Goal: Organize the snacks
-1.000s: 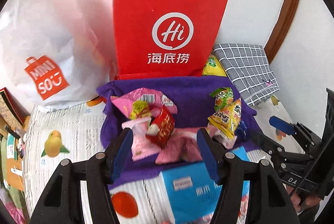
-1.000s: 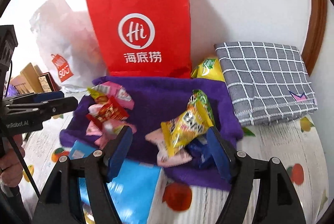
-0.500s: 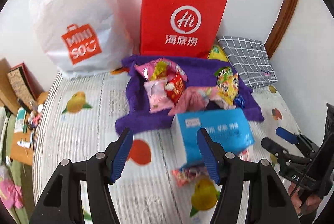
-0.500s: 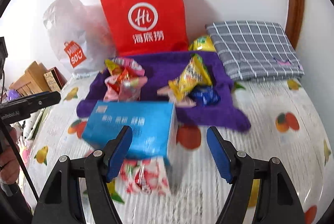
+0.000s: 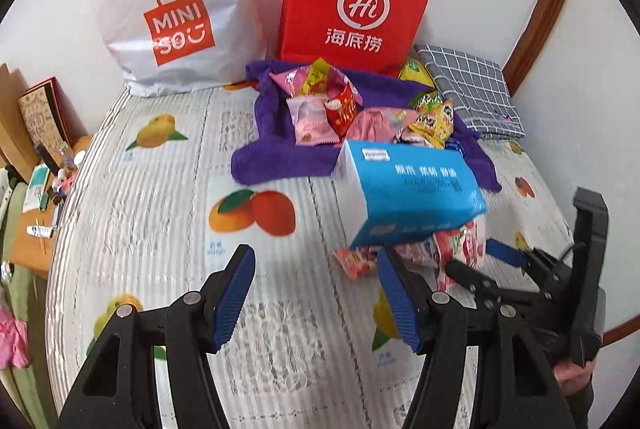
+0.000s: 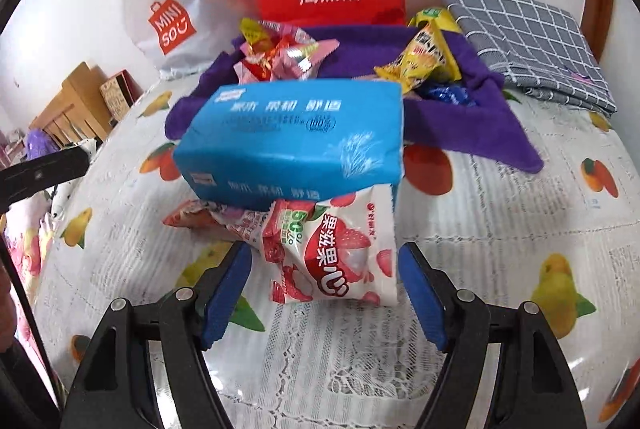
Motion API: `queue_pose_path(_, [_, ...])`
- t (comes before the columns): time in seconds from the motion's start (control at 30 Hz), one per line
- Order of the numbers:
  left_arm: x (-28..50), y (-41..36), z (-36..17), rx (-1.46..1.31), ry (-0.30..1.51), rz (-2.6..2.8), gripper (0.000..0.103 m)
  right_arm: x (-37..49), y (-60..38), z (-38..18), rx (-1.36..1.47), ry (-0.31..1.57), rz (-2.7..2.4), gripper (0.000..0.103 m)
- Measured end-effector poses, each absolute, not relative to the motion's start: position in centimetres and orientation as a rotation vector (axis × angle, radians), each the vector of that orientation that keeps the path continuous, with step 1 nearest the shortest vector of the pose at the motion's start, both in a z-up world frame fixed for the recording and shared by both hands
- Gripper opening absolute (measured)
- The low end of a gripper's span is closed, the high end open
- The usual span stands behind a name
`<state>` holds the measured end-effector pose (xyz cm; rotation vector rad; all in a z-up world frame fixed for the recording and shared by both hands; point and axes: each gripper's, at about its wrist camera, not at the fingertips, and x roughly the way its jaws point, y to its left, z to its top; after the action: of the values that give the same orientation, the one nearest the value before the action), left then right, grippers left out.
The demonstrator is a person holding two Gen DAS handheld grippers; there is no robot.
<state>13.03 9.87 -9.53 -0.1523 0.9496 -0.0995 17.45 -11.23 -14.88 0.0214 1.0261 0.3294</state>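
A white and red strawberry snack bag [image 6: 332, 257] lies on the fruit-print bedcover, its far end tucked under a blue tissue pack [image 6: 292, 137]. My right gripper [image 6: 324, 293] straddles the bag's near end; its jaws are opening and the pads stand clear of the bag on both sides. My left gripper [image 5: 316, 297] hovers open over bare bedcover, left of the tissue pack [image 5: 408, 189], with nothing between its fingers. Farther back a purple cloth [image 5: 280, 153] carries several pink, red and yellow snack packets [image 5: 340, 105]. The right gripper [image 5: 484, 261] shows low at the right of the left wrist view.
A red paper bag [image 5: 356, 9] and a white plastic shopping bag [image 5: 176, 13] stand against the wall behind the cloth. A folded grey checked cloth [image 6: 532, 41] lies back right. Wooden furniture and boxes [image 5: 36, 121] line the bed's left edge.
Both grippers have drawn back from the purple cloth toward the near end of the bed and sunk lower. The tissue pack and strawberry bag came into view. The right jaws stand slightly wider.
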Motion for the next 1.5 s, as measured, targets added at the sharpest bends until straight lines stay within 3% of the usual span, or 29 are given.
queue_pose_path(0.4, [11.9, 9.8, -11.3, -0.149, 0.982, -0.083, 0.061, 18.5, -10.0, -16.6, -0.065, 1.029, 0.325, 0.076])
queue_pose_path(0.57, [11.9, 9.2, -12.1, -0.152, 0.995, -0.091, 0.061, 18.1, -10.7, -16.4, -0.029, 1.015, 0.332, 0.064])
queue_pose_path(0.73, [12.0, 8.1, -13.0, -0.141, 1.007, -0.113, 0.061, 17.3, -11.4, -15.7, -0.029, 0.992, 0.339, 0.062])
queue_pose_path(1.4, [16.4, 3.1, -16.4, 0.054, 1.030, -0.193, 0.061, 14.8, -18.8, -14.9, 0.153, 0.981, 0.304, 0.062])
queue_pose_path(1.5, [16.4, 2.9, -16.6, 0.064, 1.028, -0.199, 0.053, 14.7, -19.1, -14.8, 0.151, 0.971, 0.283, 0.062])
